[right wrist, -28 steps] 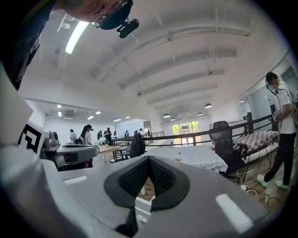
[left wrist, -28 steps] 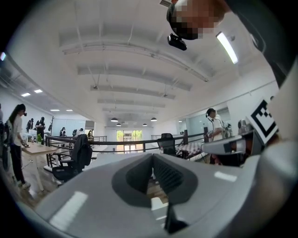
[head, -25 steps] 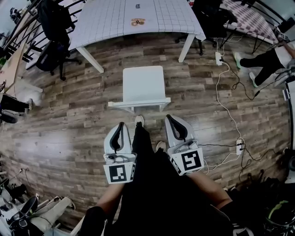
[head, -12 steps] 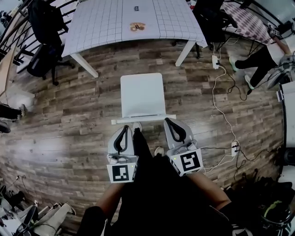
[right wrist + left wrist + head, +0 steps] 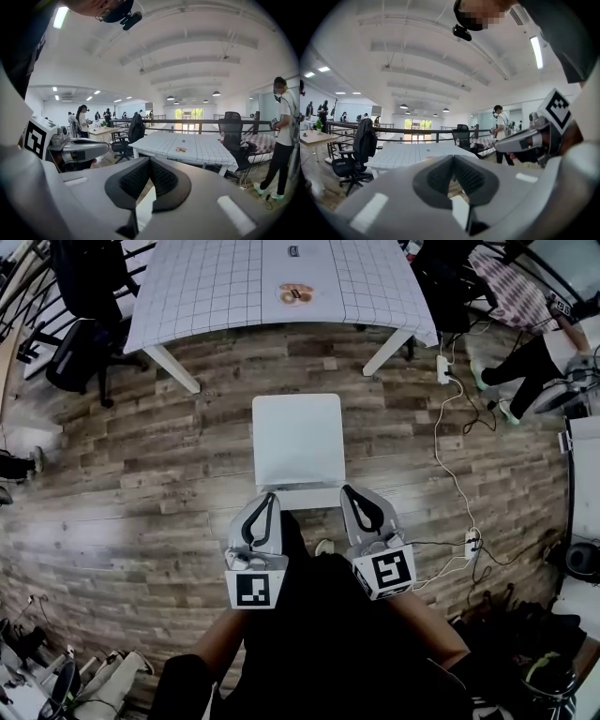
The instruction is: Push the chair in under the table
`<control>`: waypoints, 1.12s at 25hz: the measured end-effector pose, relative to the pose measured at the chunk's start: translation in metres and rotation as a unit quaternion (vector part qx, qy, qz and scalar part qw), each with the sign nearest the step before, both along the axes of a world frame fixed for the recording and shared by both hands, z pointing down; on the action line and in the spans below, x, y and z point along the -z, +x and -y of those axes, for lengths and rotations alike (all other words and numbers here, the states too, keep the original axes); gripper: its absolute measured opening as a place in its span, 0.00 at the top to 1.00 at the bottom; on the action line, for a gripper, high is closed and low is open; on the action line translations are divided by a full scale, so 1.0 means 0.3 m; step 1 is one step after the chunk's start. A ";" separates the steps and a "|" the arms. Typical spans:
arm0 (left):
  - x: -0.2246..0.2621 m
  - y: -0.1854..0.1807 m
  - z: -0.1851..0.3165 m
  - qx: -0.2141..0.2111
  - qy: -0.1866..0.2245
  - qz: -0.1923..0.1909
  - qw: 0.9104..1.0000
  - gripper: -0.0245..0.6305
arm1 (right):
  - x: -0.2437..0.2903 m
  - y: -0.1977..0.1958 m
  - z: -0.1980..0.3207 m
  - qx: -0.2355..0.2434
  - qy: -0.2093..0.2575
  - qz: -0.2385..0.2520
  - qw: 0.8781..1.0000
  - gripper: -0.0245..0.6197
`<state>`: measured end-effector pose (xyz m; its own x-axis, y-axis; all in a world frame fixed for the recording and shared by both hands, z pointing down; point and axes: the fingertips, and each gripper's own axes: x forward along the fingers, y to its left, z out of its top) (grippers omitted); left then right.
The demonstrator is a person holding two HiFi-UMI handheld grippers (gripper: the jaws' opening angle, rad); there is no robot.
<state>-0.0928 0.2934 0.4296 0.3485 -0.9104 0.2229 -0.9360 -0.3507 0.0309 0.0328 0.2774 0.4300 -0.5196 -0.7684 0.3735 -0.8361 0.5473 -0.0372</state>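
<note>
A white chair (image 5: 295, 439) stands on the wood floor facing the table (image 5: 216, 287), which has a white grid-pattern cloth; a strip of floor separates them. My left gripper (image 5: 271, 497) and right gripper (image 5: 349, 489) are both shut with nothing between their jaws. Their tips are at the top rail of the chair's backrest (image 5: 302, 498), one near each end; contact cannot be told. In the left gripper view the shut jaws (image 5: 453, 160) point at the table (image 5: 410, 154). The right gripper view shows its shut jaws (image 5: 150, 163) and the table (image 5: 197, 146).
A black office chair (image 5: 80, 338) stands left of the table. Power strips (image 5: 444, 367) and cables (image 5: 459, 465) lie on the floor to the right, near a person's legs (image 5: 530, 357). A small round item (image 5: 295, 293) lies on the table.
Both grippers have moved forward, from a step behind the chair up to its backrest rail. The chair has kept its place before the table. Both stay shut.
</note>
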 end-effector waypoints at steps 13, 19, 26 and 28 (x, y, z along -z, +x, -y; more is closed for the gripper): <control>-0.057 -0.088 0.123 -0.032 -0.041 -0.025 0.998 0.95 | 0.031 -0.082 0.083 -0.024 0.008 -0.031 0.999 0.96; -0.118 -0.084 0.158 -0.040 -0.068 -0.019 0.997 0.95 | -0.059 -0.060 0.080 0.001 -0.024 -0.051 0.998 0.96; -0.247 0.021 0.137 -0.096 -0.141 0.003 0.985 0.95 | -0.272 -0.016 0.068 0.070 -0.071 -0.094 0.991 0.96; -0.291 0.060 0.116 -0.126 -0.156 0.030 0.979 0.95 | -0.342 -0.006 0.048 0.105 -0.082 -0.118 0.984 0.96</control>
<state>-0.0748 0.2585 0.5168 0.5315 -0.6811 0.5036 -0.8242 -0.5531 0.1220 0.0309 0.2630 0.5326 -0.5450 -0.5727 0.6124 -0.7009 0.7120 0.0421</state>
